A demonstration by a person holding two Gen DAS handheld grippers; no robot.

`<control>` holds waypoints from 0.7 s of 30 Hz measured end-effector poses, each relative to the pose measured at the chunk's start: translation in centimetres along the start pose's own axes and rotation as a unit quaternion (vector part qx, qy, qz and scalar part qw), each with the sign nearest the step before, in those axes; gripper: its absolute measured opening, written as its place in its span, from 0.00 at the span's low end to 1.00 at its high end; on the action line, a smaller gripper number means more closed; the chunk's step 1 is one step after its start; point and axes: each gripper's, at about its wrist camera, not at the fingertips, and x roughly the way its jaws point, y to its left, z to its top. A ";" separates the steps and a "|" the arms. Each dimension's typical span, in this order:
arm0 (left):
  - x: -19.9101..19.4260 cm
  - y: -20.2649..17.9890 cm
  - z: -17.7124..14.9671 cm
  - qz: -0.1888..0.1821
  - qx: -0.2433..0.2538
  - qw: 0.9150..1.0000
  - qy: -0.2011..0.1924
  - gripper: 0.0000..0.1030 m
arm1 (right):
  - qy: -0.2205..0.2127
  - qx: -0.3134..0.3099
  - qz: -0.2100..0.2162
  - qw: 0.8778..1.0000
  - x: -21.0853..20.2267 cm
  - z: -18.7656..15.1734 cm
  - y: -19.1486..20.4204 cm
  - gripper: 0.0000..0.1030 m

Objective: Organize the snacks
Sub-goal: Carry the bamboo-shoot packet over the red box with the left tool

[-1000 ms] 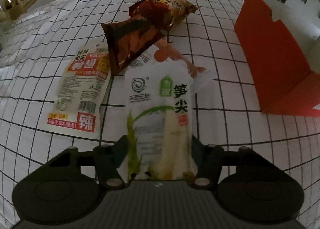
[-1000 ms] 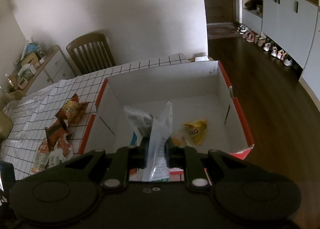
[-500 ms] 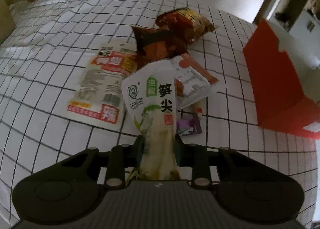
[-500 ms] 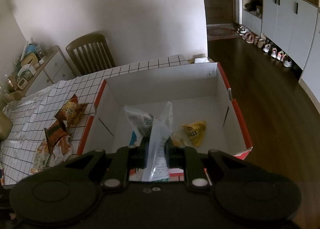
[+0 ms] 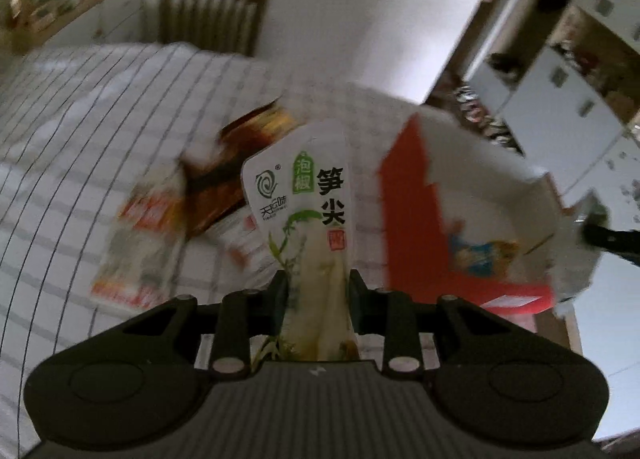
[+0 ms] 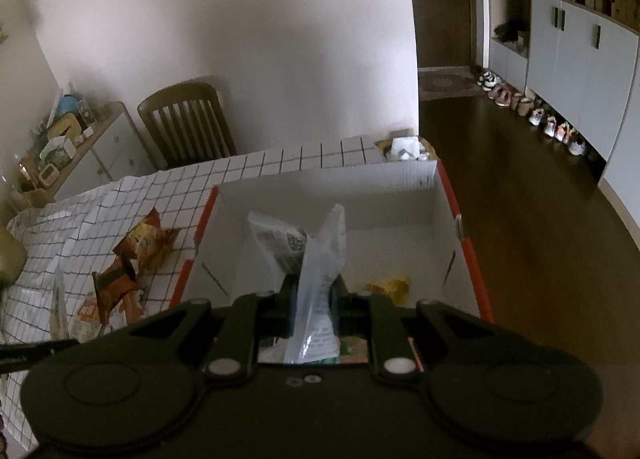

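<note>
Left tongs [image 5: 315,287] clenched on the lower part of a white bamboo-shoot pouch [image 5: 304,195] with green and black print; pouch stands upright between the pads, clear of the bench [image 5: 80,107]. Left-wrist view is smeared with blur.

Bench carries a white cloth with a dark grid. On it, left of the held pouch: a white-and-red packet [image 5: 138,235] lying flat, nearest the camera. Beyond it a dark brown packet [image 5: 216,187], partly overlapping other wrappers too blurred to tell apart. Farther back, a red-and-yellow packet [image 6: 146,241], seen more sharply from the right wrist.

Red box [image 5: 412,203] with a white inside sits at the right end of the bench, open at the top. A blue-and-yellow wrapper [image 5: 478,253] lies on its floor against the near-left wall.

Right tongs [image 6: 314,301] clenched on a thin translucent bag [image 6: 320,271], held edge-on above the open box, toward its near side. Behind the bag, a white printed packet [image 6: 276,239] leans inside the box. A yellow wrapper [image 6: 390,287] lies on the box floor to the right of the tongs.

Wooden chair [image 6: 186,119] stands at the far edge of the bench against the wall. Sideboard [image 6: 100,147] with clutter at far left. Row of shoes [image 6: 532,115] along the cabinets at far right.
</note>
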 end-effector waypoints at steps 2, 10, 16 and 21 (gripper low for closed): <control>-0.2 -1.9 1.2 -0.015 0.019 1.000 -0.009 0.29 | -0.005 -0.001 -0.001 1.000 0.0 0.4 -0.1 0.14; 0.9 -10.3 5.2 -0.061 0.099 0.993 -0.032 0.29 | -0.028 -0.008 -0.016 0.999 0.2 2.4 -0.7 0.14; 4.1 -14.4 6.2 -0.069 0.132 0.989 -0.014 0.29 | -0.028 -0.011 -0.034 0.999 1.5 2.7 -1.6 0.14; 7.6 -16.3 6.0 -0.061 0.144 0.988 0.015 0.30 | -0.012 -0.005 -0.046 0.999 3.4 2.5 -2.7 0.14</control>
